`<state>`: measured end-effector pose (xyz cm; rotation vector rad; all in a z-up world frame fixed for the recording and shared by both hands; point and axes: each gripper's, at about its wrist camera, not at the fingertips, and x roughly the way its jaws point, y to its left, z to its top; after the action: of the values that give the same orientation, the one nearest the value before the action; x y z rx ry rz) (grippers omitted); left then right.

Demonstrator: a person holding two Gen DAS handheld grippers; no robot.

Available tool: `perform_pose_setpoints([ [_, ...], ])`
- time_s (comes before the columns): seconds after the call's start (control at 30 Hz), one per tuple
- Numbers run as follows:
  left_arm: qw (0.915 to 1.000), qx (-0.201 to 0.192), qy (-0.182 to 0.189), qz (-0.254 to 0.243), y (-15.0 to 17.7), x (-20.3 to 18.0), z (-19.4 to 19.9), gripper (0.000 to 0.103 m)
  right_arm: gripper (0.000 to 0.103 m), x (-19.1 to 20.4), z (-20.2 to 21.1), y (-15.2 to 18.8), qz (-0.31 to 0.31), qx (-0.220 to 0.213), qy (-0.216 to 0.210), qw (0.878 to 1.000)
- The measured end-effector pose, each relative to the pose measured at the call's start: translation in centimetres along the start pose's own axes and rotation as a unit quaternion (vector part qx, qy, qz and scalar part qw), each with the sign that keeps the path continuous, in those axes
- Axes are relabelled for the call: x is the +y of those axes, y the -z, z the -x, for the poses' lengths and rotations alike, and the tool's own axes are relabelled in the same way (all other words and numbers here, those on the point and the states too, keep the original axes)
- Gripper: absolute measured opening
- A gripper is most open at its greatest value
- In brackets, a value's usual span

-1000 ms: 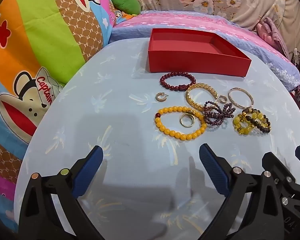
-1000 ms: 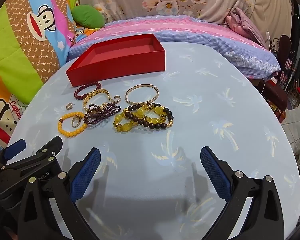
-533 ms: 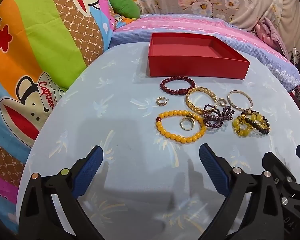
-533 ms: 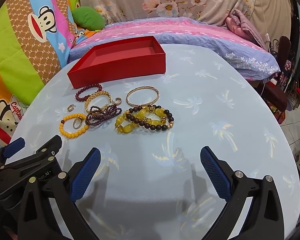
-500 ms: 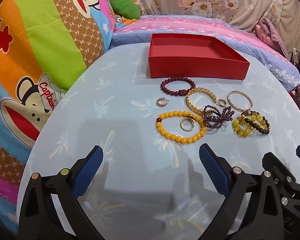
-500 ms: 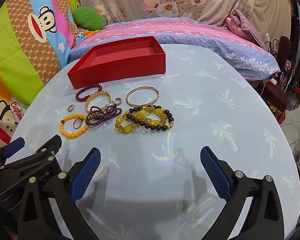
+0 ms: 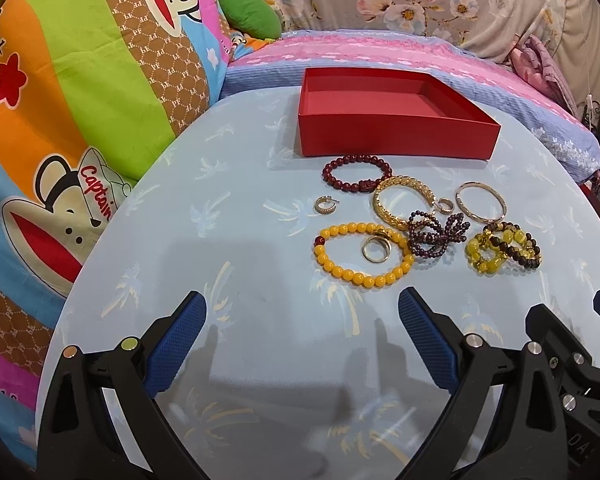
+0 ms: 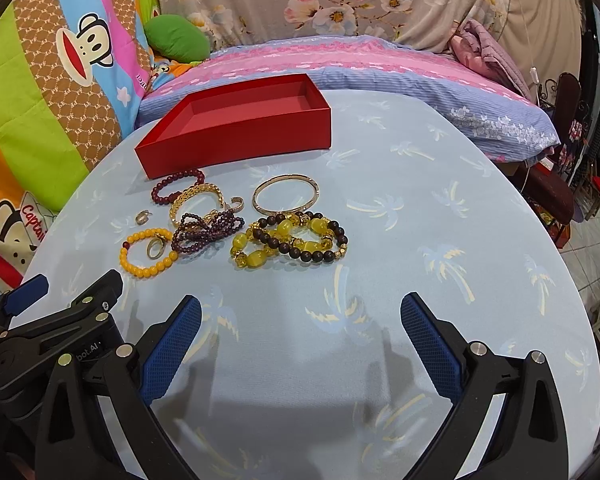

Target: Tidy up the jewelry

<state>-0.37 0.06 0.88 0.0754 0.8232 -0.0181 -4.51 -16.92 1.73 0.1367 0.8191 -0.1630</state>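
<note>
An empty red box [image 7: 396,136] [image 8: 236,140] stands at the far side of the round table. In front of it lie a dark red bead bracelet [image 7: 356,178], a gold chain bracelet [image 7: 402,202], a thin gold bangle [image 7: 480,202] [image 8: 286,194], a small hoop earring [image 7: 325,205], a yellow bead bracelet [image 7: 362,254] [image 8: 146,252] around a gold ring [image 7: 376,249], a purple bead strand [image 7: 436,234] [image 8: 206,228] and yellow-and-dark bead bracelets [image 7: 504,252] [image 8: 290,242]. My left gripper [image 7: 302,320] and right gripper [image 8: 300,322] are open, empty, short of the jewelry.
The table [image 8: 420,220] has a light blue palm-print cloth. A cartoon-monkey blanket [image 7: 80,100] lies at left, a pink and blue bed [image 8: 360,68] behind. Chairs and clutter [image 8: 560,160] stand at far right. The right gripper's body [image 7: 572,360] sits beside my left one.
Both views have pulled back and risen slightly, so the jewelry and box sit a little farther away. Nothing on the table has moved.
</note>
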Motion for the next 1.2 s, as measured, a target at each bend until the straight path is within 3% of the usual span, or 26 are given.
perform_pose_setpoints([
  [1.2, 1.0000, 0.000, -0.003, -0.002, -0.04, 0.07, -0.06, 0.092, 0.096, 0.21, 0.01, 0.34, 0.001, -0.003, 0.000, 1.000],
])
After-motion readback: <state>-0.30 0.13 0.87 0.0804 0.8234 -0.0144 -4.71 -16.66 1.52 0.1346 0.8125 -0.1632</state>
